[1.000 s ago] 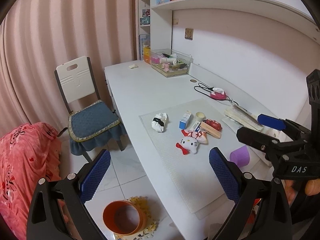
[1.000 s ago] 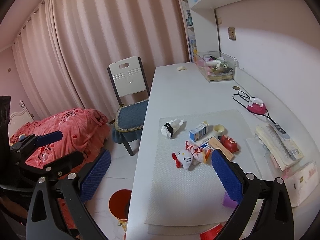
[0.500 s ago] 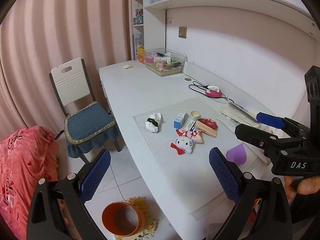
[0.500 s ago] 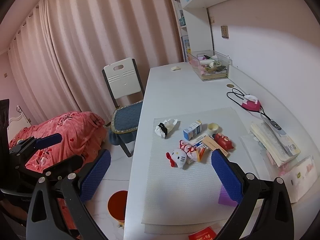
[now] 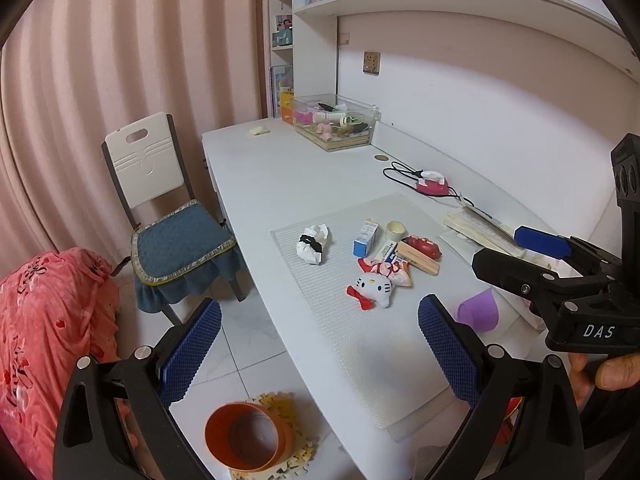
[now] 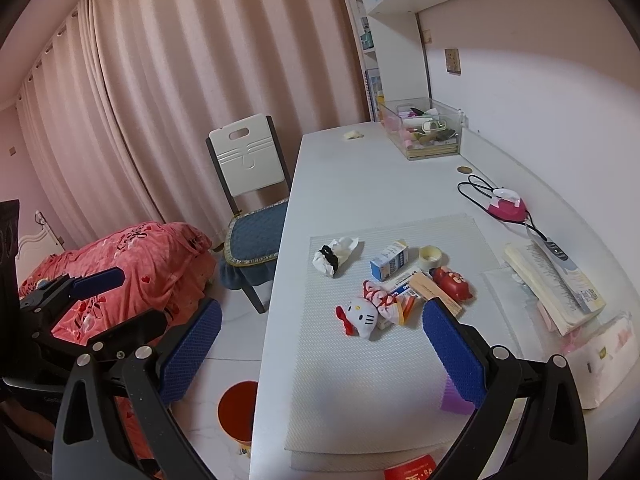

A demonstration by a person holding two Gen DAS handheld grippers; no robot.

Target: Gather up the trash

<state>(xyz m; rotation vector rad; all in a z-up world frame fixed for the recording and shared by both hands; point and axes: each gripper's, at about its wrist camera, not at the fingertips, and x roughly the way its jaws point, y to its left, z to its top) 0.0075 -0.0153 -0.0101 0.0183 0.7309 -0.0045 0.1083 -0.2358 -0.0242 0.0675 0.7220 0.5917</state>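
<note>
On a pale mat [image 5: 360,340] on the white desk lie a crumpled white tissue with a black band [image 5: 314,244] [image 6: 334,256], a small blue-white carton [image 5: 365,238] [image 6: 389,260], a tape roll [image 5: 395,230], a wooden block [image 5: 418,262], a red toy [image 5: 424,245] and a cat plush [image 5: 374,286] [image 6: 360,314]. An orange bin [image 5: 244,436] [image 6: 238,406] stands on the floor beside the desk. My left gripper [image 5: 320,332] [image 6: 120,304] hovers open above the desk's near edge, holding nothing. My right gripper [image 6: 320,344] [image 5: 516,258] is open and empty over the mat.
A purple cup [image 5: 478,312] lies by the mat's right side. Books [image 5: 480,228], a pink device with a cable [image 5: 430,184] and a clear storage box [image 5: 336,126] line the wall side. A chair [image 5: 160,200] and pink bedding [image 5: 40,320] stand left of the desk.
Both views have swayed slightly sideways and back. Both grippers stay open, and nothing on the mat has moved.
</note>
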